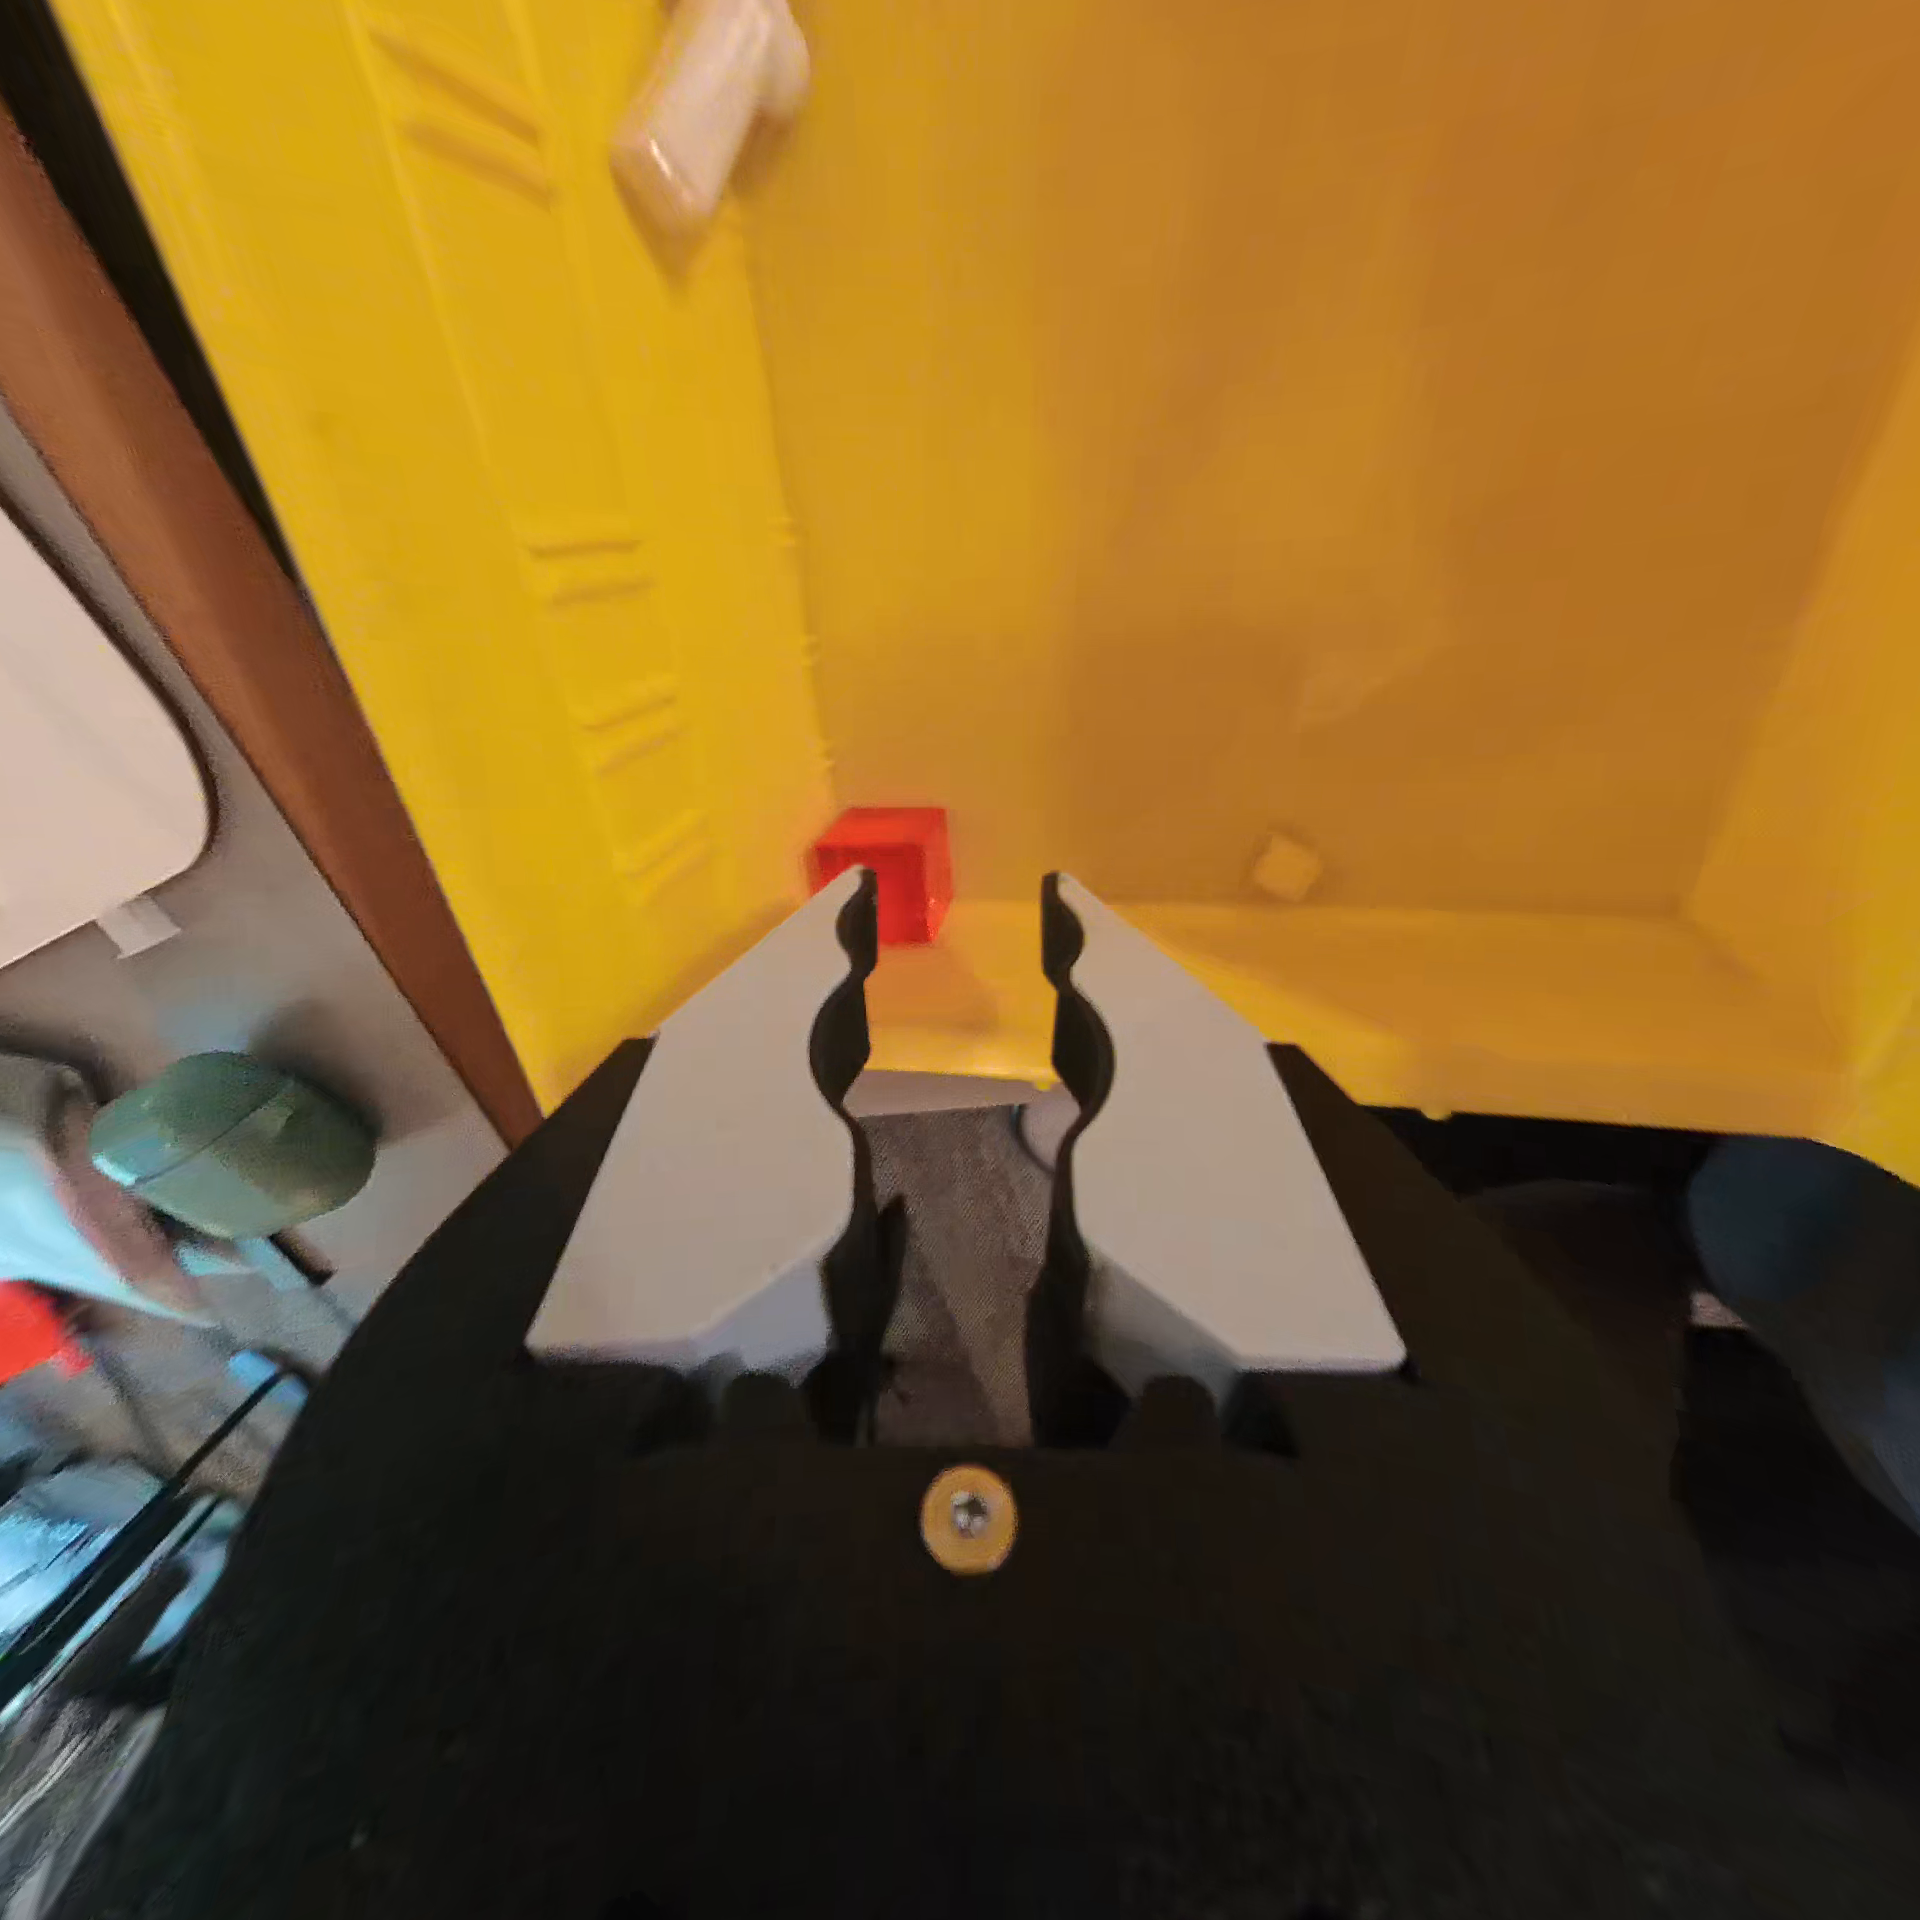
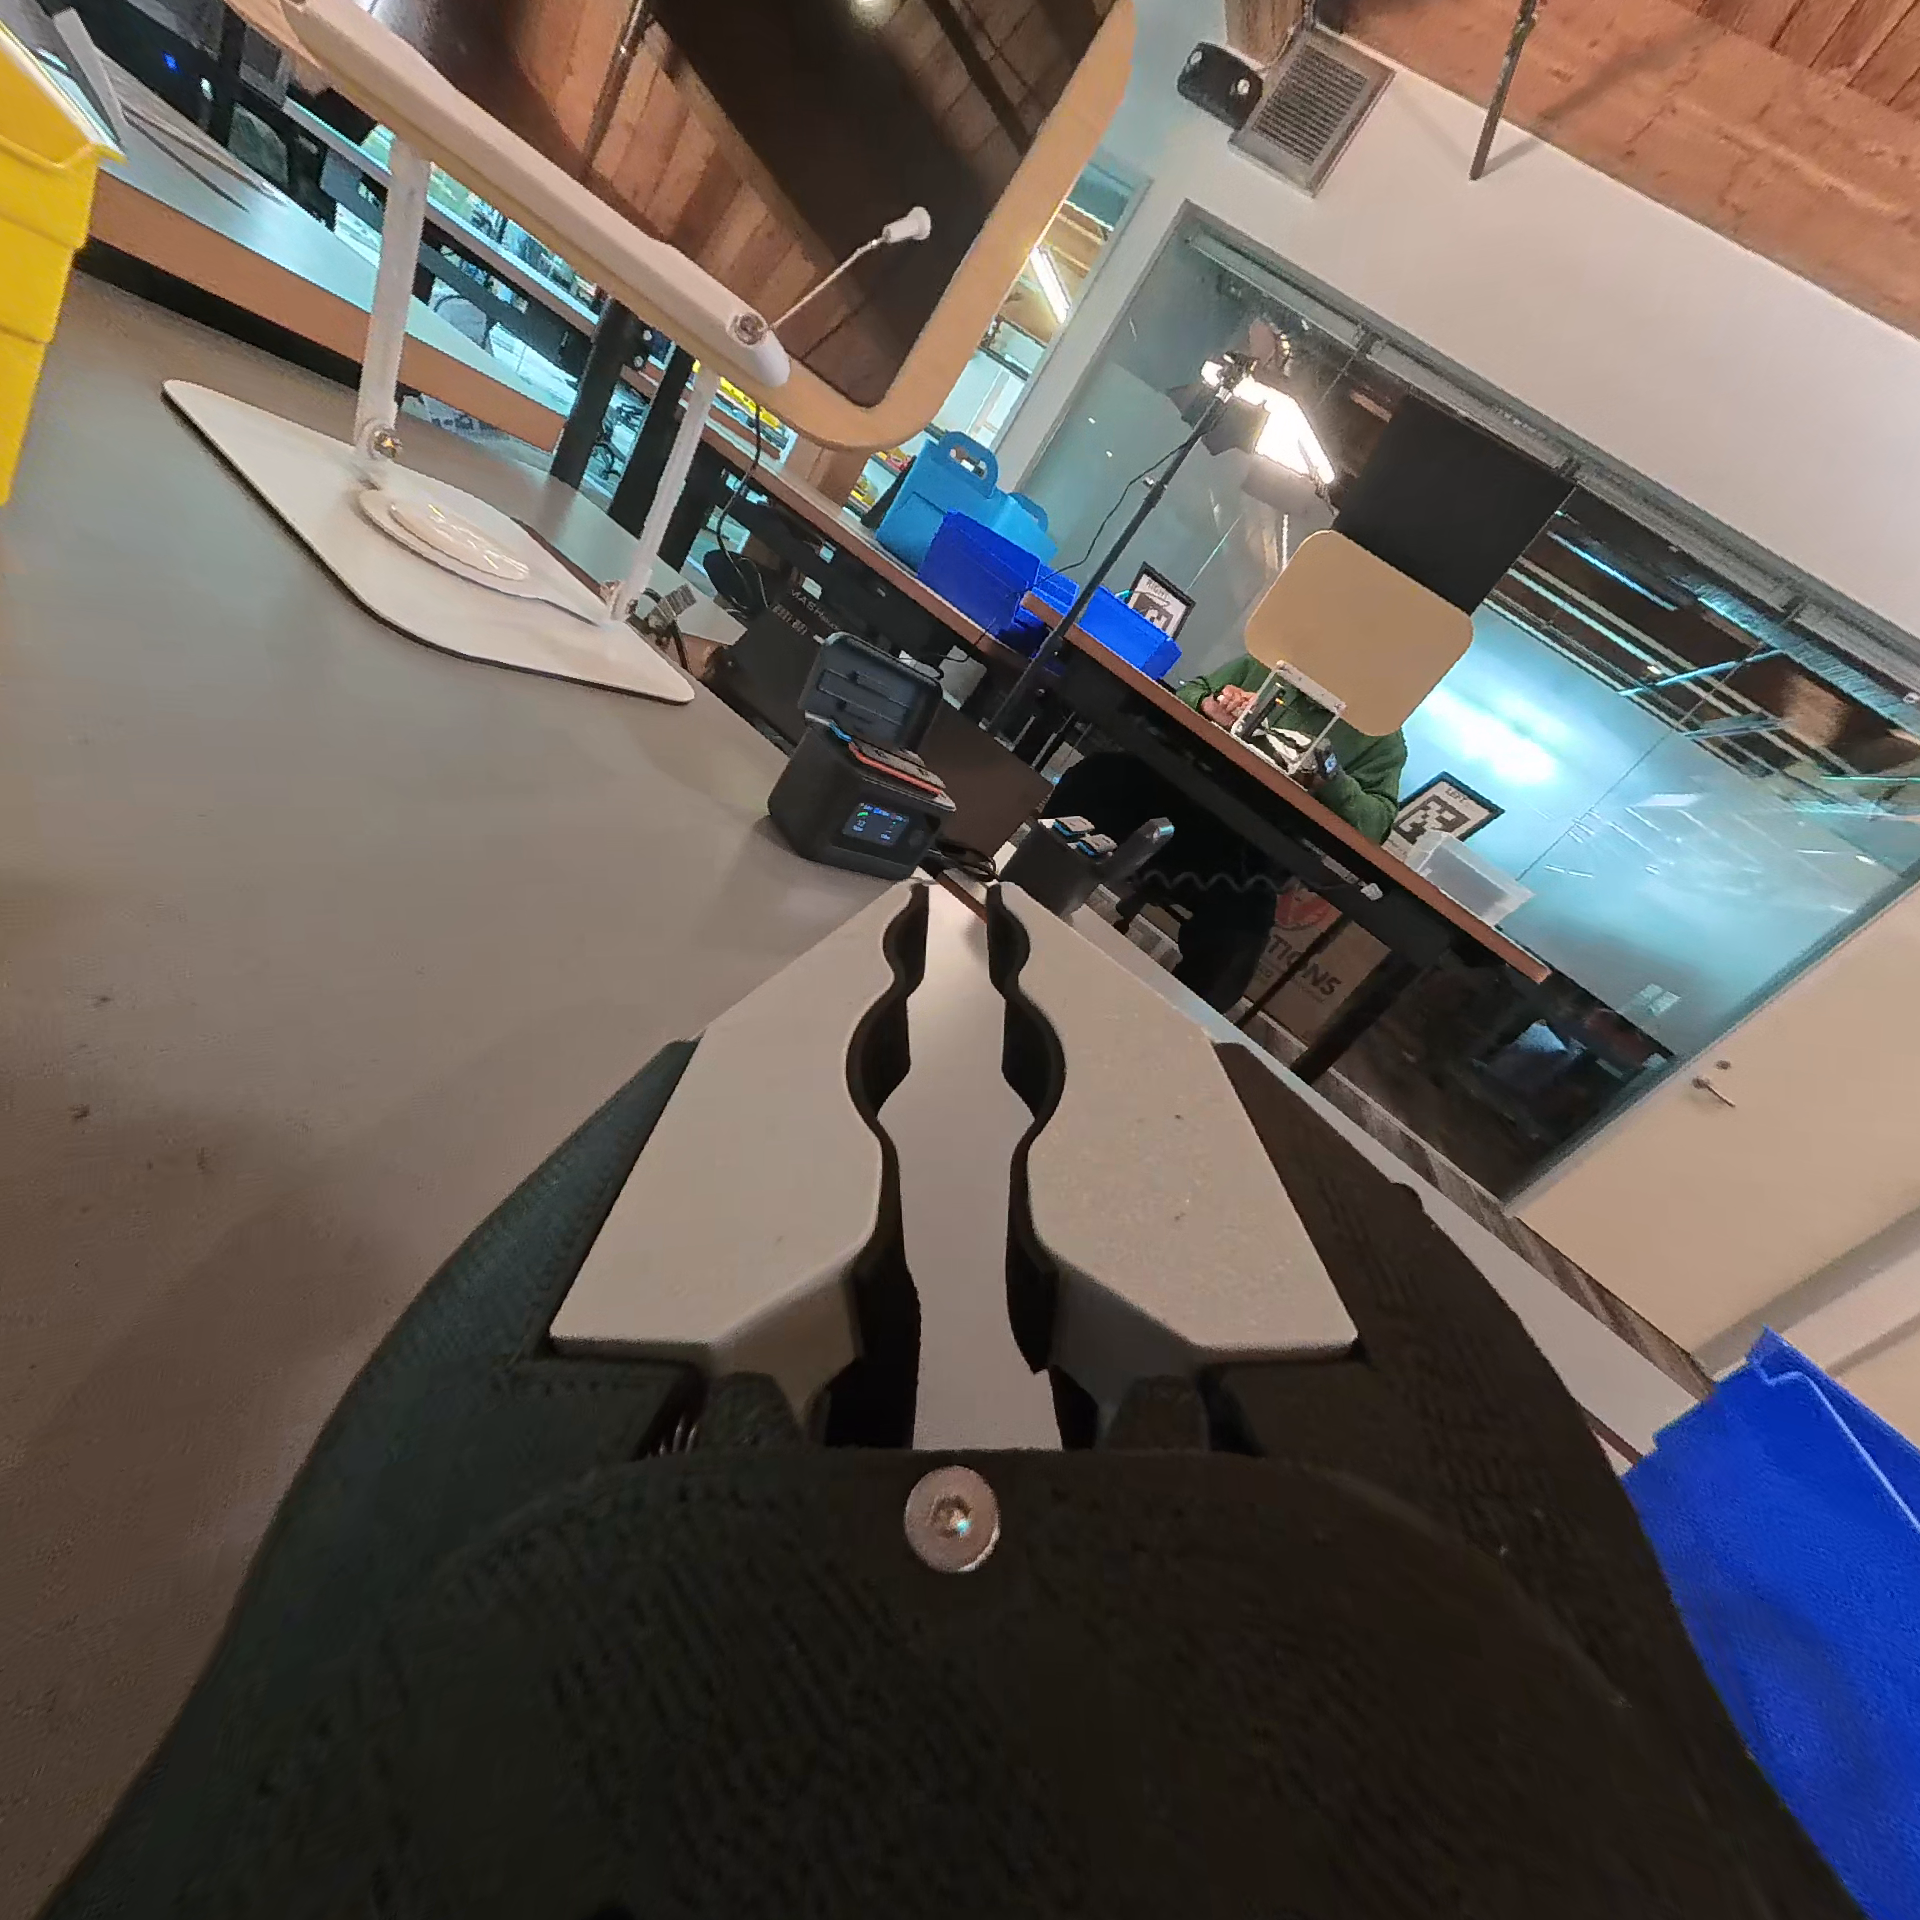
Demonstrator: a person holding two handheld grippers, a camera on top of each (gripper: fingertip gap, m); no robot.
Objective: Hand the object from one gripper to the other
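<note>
- Red cube (image 1: 891, 871): sits on the floor of a yellow bin (image 1: 1351, 520), in the bin's far-left corner, touching or just beside the left wall.
- Left gripper (image 1: 958, 885): fingers spread, nothing between them; points into the bin over its near rim. Left fingertip (image 1: 854, 894) overlaps the cube's near face in the left wrist view; contact cannot be told. Cube lies left of the gap, not inside it.
- Small yellow cube (image 1: 1286, 862): on the bin floor against the far wall, right of the red cube, well apart from it.
- Cream block (image 1: 707, 114): higher up by the bin's left wall, blurred.
- Right gripper (image 2: 956, 902): fingers a narrow gap apart, pinching nothing; low over the grey table (image 2: 312, 883), near its right edge.
- Black charger box (image 2: 862, 800) with a lit screen: ahead of the right fingertips, at the table's far edge.
- White stand (image 2: 416, 540): on the table's far-left part.
- Blue bin (image 2: 1808, 1538): at the table's near-right corner.
</note>
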